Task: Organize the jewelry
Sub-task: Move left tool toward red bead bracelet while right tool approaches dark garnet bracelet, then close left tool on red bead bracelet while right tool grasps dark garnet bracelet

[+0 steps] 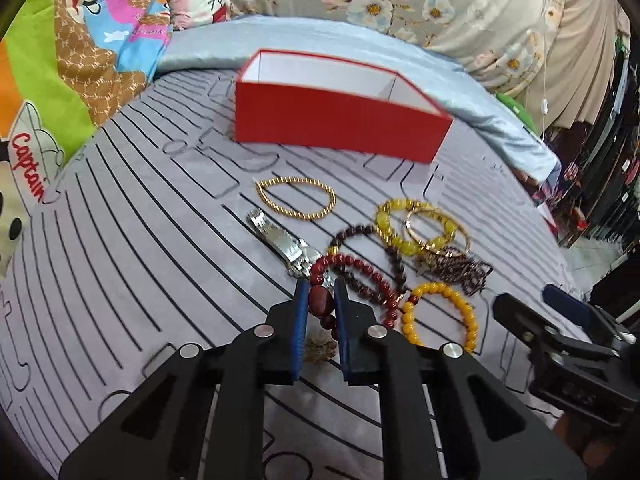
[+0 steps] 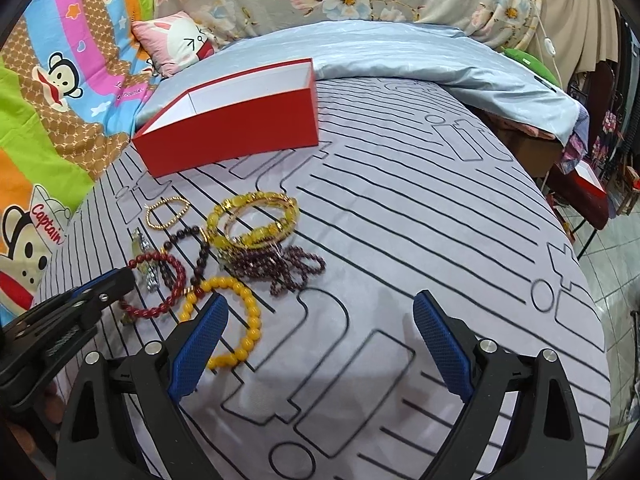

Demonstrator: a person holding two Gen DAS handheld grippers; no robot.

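My left gripper (image 1: 323, 292) is shut on the large bead of a dark red bead bracelet (image 1: 356, 276), low over the grey patterned cloth (image 1: 132, 240). Beside it lie a silver watch (image 1: 280, 240), a gold twisted bangle (image 1: 296, 198), a yellow stone bracelet with a gold bangle (image 1: 420, 226), a purple bead strand (image 1: 460, 268) and an amber bead bracelet (image 1: 444, 320). An open red box (image 1: 336, 124) with a white inside stands behind them. My right gripper (image 2: 320, 312) is open and empty, its left finger (image 2: 200, 340) over the amber bracelet (image 2: 240, 320). The red bracelet (image 2: 160, 288) and box (image 2: 232, 124) show there too.
A light blue blanket (image 2: 420, 52) is bunched along the far edge of the cloth. Cartoon bedding (image 2: 52, 92) and a pink pillow (image 2: 176, 40) lie to the left. The bed's right edge drops to a tiled floor (image 2: 616, 256). A small gold ornament (image 1: 320, 350) lies under my left gripper.
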